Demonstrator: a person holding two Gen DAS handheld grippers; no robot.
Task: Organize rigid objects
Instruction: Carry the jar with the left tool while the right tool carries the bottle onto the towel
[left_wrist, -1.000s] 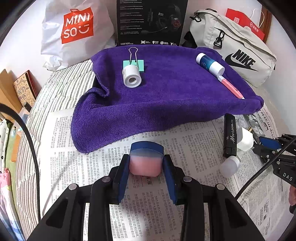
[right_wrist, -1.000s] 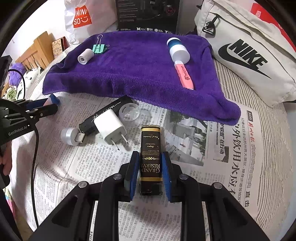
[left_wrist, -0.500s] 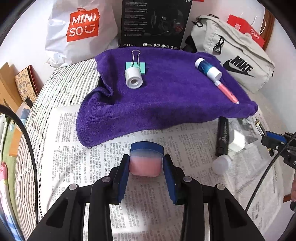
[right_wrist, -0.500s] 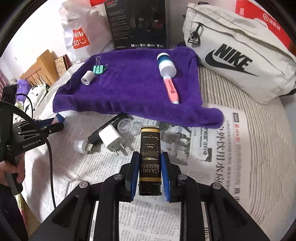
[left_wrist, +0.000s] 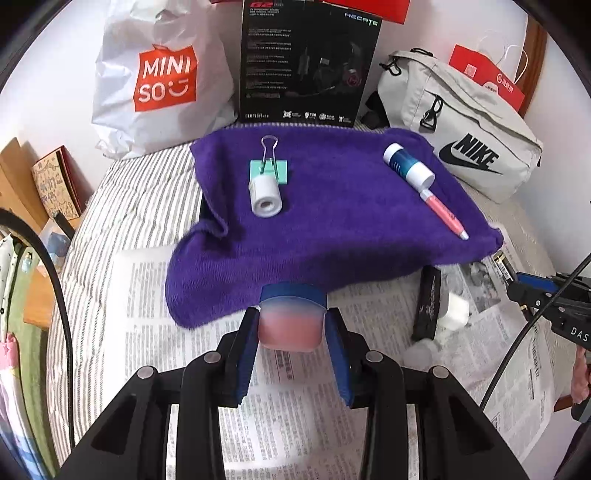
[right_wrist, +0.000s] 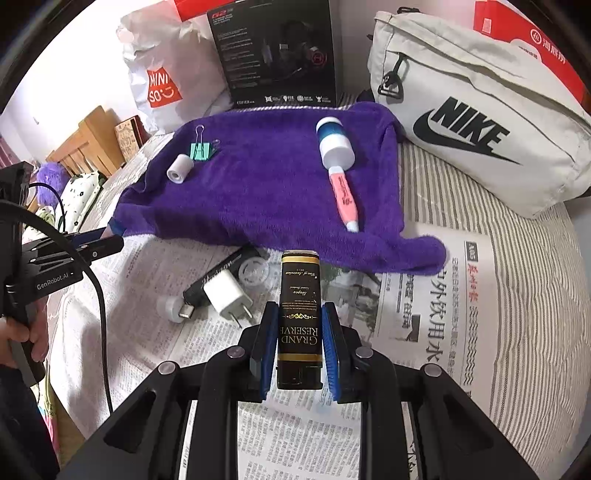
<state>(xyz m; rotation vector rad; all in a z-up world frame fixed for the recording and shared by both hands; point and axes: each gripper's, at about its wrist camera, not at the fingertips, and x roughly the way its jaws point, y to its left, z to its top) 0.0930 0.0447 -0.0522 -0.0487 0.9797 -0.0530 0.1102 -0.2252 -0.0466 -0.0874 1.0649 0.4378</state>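
L: my left gripper (left_wrist: 291, 328) clenches the pink jar (left_wrist: 290, 325) | R: my right gripper (right_wrist: 298, 341) grasps the black box (right_wrist: 299, 314) | both above newspaper (right_wrist: 417, 310), near purple towel (right_wrist: 266, 192)

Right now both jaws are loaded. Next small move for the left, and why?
Probably carry the left gripper forward over the purple towel and set the pink jar on its bare middle. The binder clip, white roll, blue-white bottle and pink highlighter already lie there; the jar sits short of the towel's near edge.
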